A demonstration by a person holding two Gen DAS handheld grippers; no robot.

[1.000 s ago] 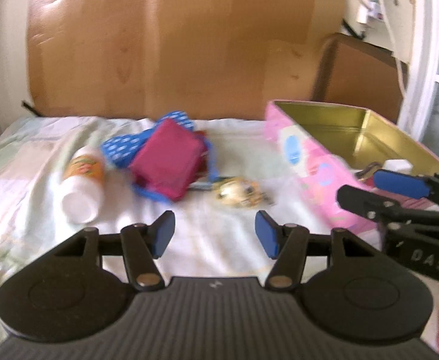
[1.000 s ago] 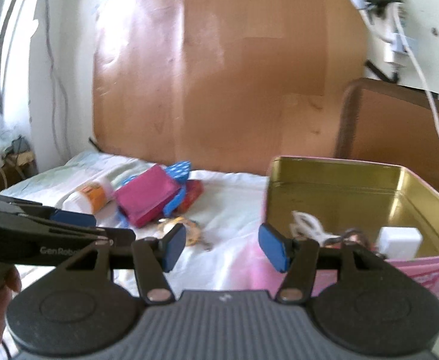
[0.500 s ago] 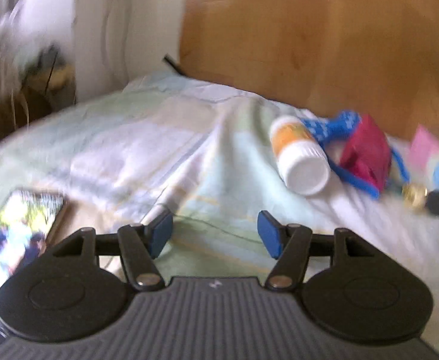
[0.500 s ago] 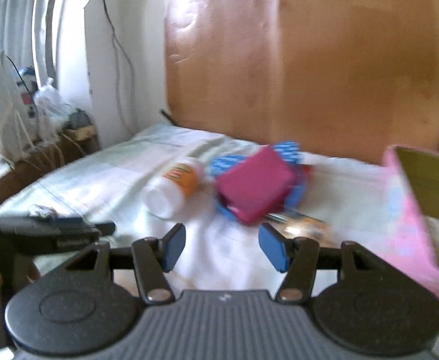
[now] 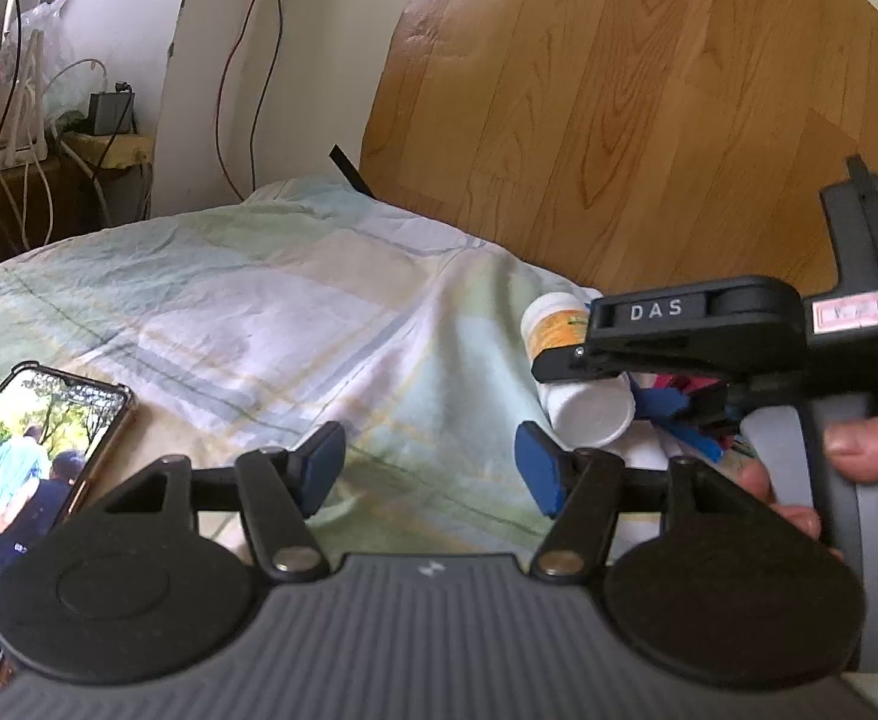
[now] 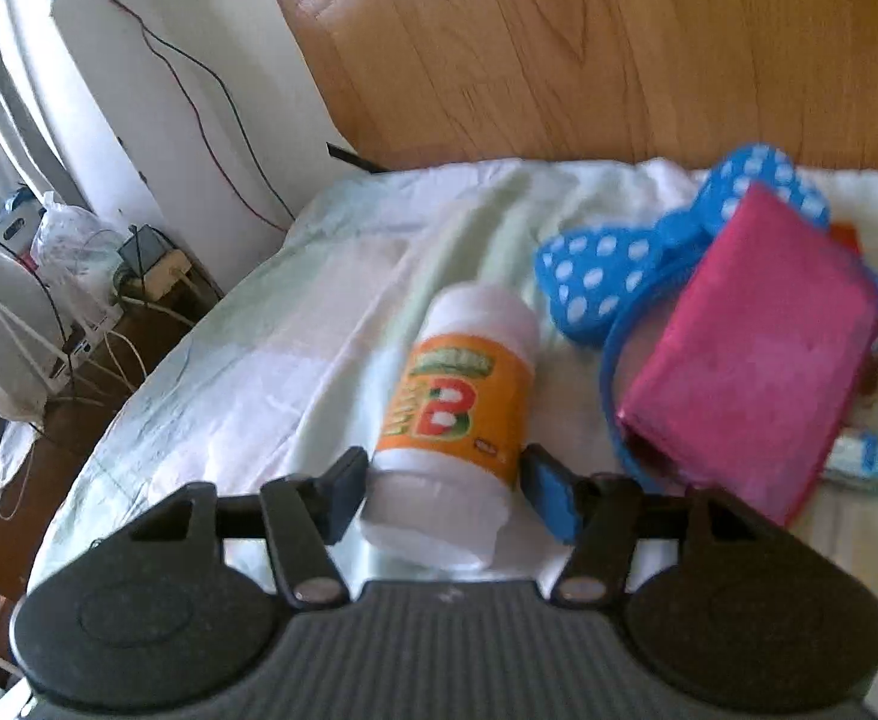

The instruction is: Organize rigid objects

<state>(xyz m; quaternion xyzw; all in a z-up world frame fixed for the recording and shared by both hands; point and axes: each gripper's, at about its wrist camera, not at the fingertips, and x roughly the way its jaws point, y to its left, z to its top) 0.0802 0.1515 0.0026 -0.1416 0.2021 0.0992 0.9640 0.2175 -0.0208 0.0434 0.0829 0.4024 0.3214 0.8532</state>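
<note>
Right claw [image 6: 445,495] (wide) — straddling bottle [image 6: 460,402], untouched

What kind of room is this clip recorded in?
Probably a bedroom at home: the things lie on a rumpled bedsheet against a wooden headboard, with a phone lying nearby and household cables beside the bed.

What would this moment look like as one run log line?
phase: reaching | right gripper: open, straddling white bottle | left gripper: open, empty | bottle: lying on bedsheet
</note>
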